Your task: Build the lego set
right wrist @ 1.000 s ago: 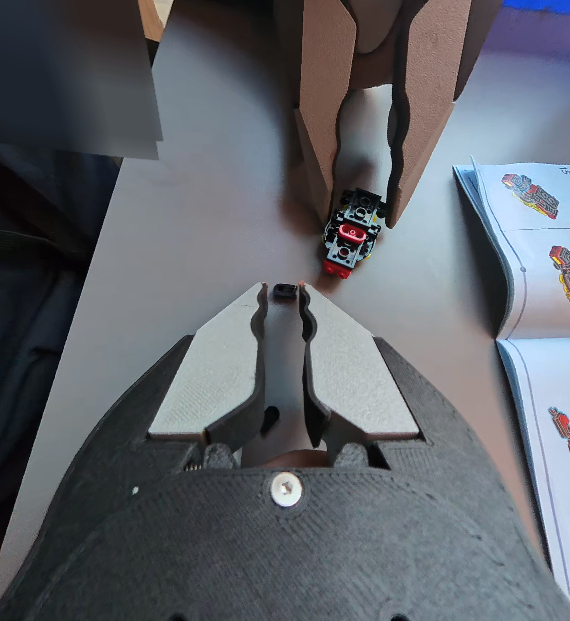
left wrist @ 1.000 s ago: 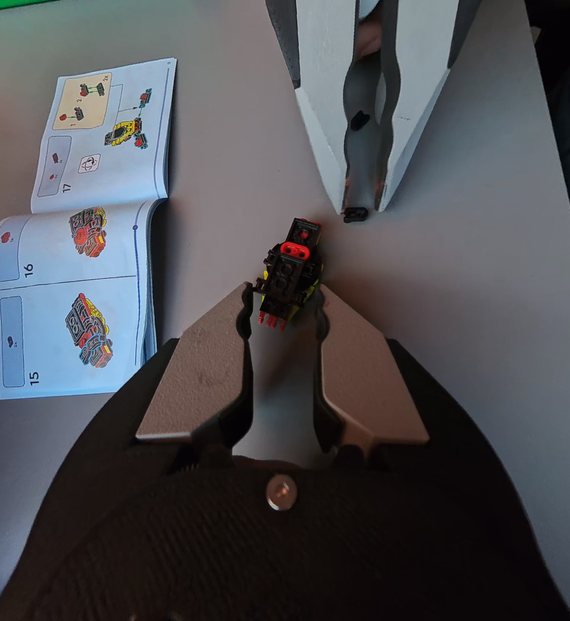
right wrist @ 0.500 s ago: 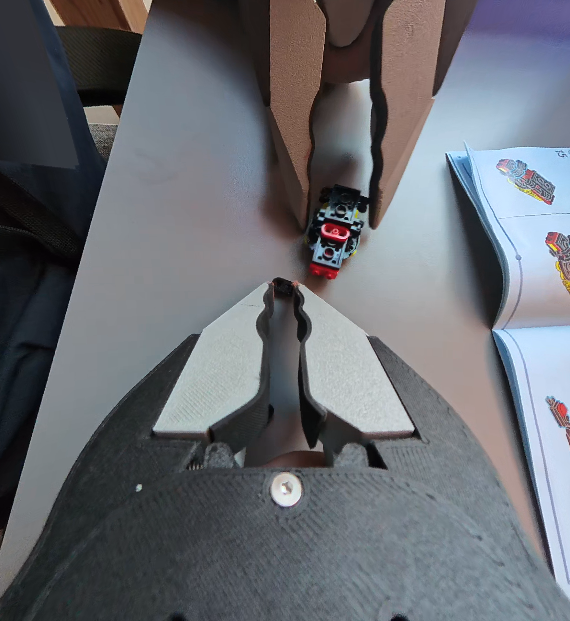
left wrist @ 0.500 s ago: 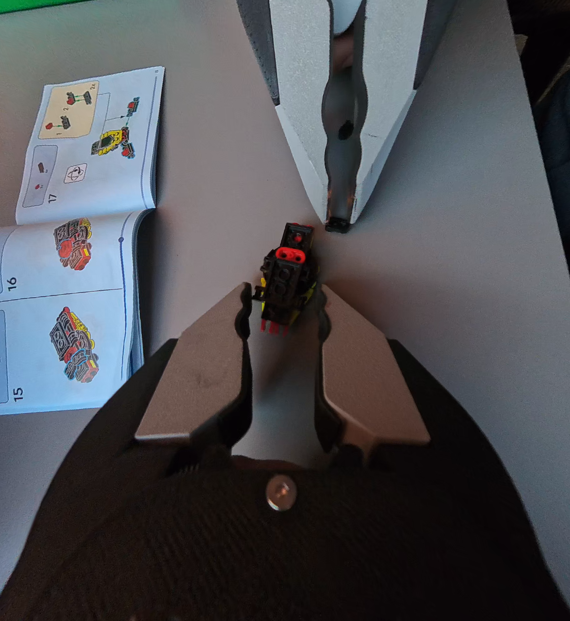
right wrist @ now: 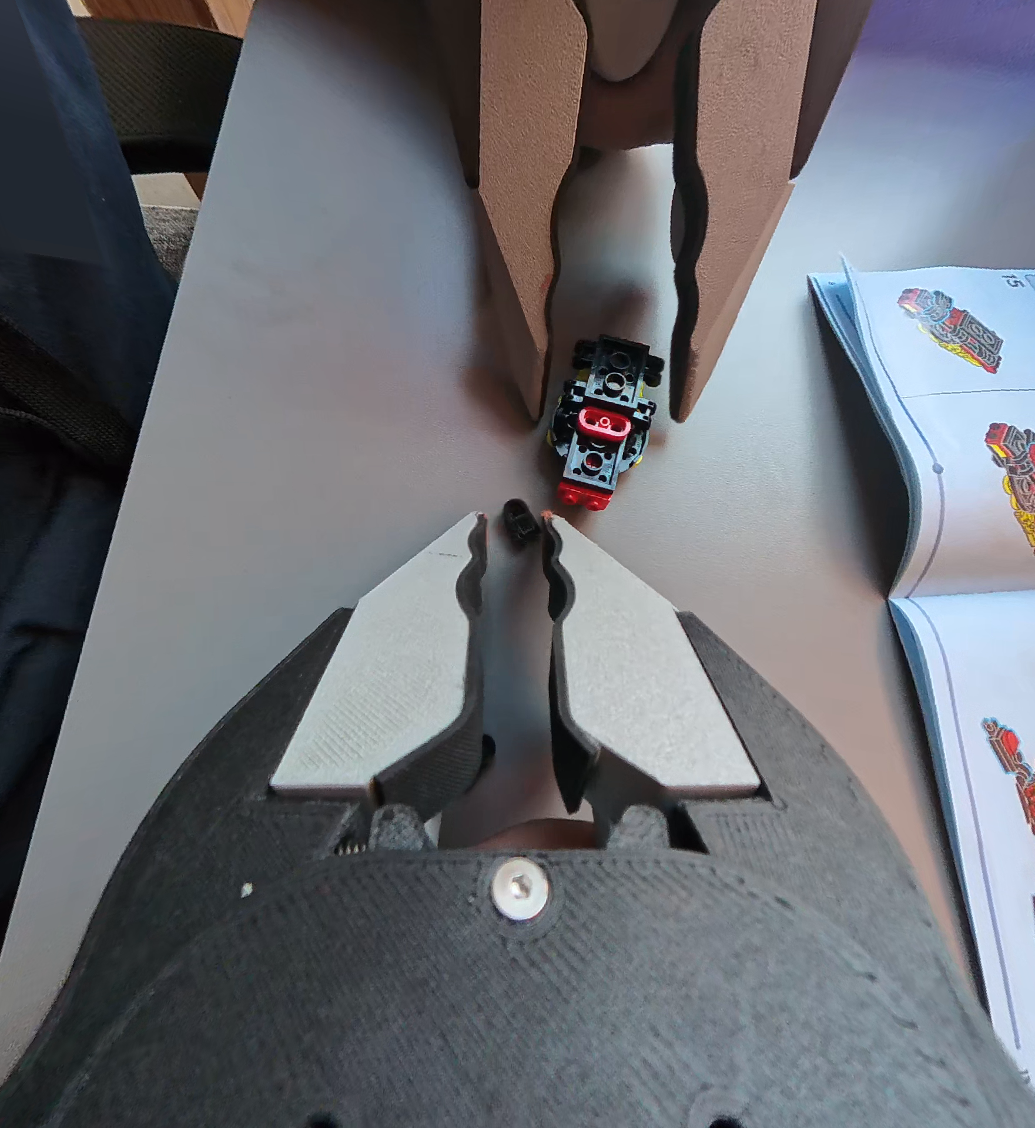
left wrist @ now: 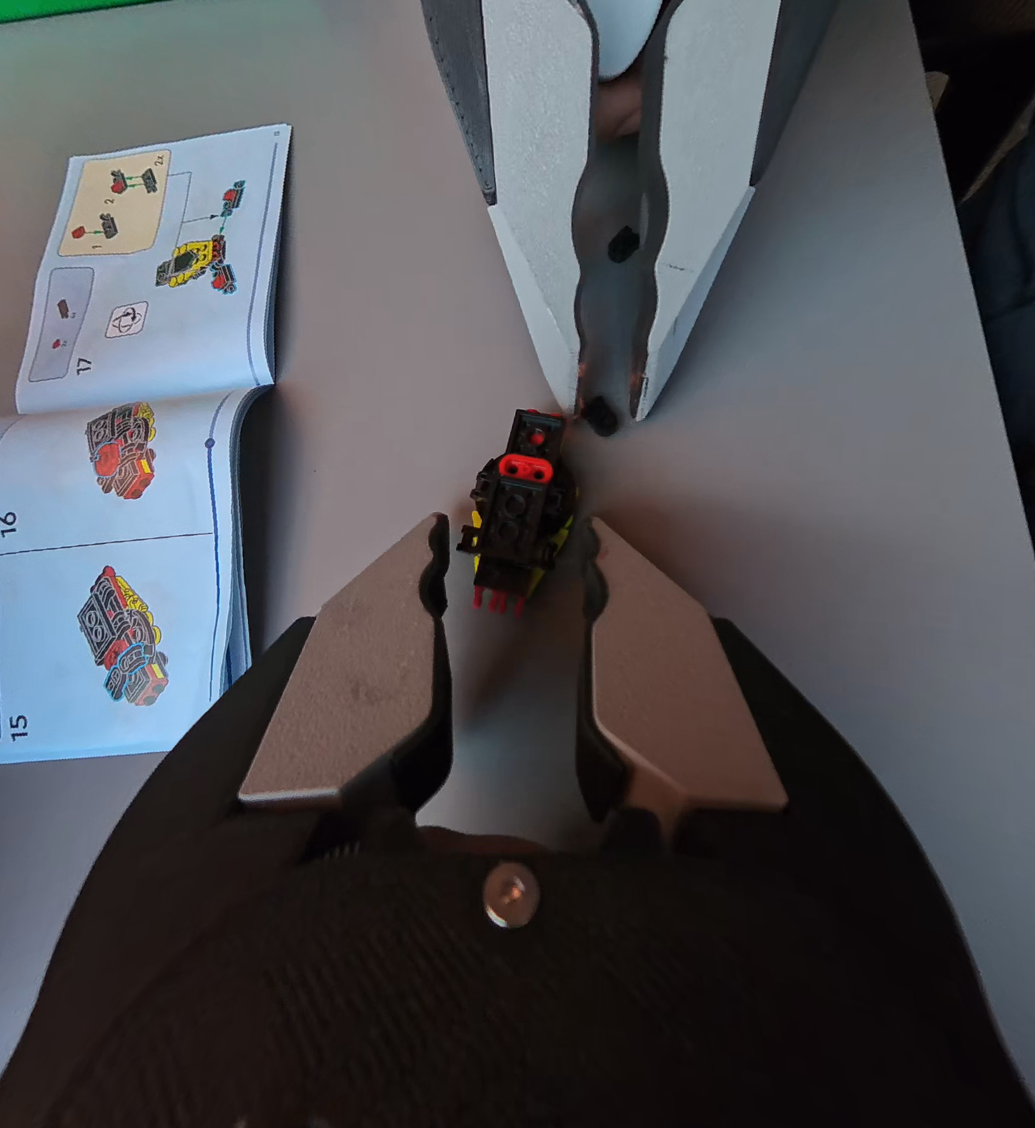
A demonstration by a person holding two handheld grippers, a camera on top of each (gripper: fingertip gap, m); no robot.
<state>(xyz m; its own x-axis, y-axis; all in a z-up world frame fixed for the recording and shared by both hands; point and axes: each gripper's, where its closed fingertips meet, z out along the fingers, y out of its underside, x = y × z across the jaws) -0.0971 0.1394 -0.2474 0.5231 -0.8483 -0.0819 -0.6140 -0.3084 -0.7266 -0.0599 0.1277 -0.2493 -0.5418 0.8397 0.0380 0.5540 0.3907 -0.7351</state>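
The small black, red and yellow lego model [left wrist: 515,513] lies bottom up on the grey table [left wrist: 808,610]. My left gripper [left wrist: 515,528] is shut on its sides, with the fingertips down at the table. The model also shows in the right wrist view [right wrist: 603,421], between the left gripper's brown fingers [right wrist: 521,274]. My right gripper [right wrist: 513,519] is slightly open. A small black lego piece [right wrist: 521,522] lies loose between its tips, just short of the model's red end. In the left wrist view the same piece [left wrist: 600,418] sits under the right gripper's pale fingers [left wrist: 539,183].
An open instruction booklet [left wrist: 124,488] lies flat on the table left of the model, and it shows at the right in the right wrist view [right wrist: 991,488]. The table edge [right wrist: 154,427] runs close by the right gripper, with a dark-clothed person beyond it.
My right gripper closed on the small black piece, then opened a little; the piece has turned and lies loose between the tips. The left gripper kept its hold on the model.
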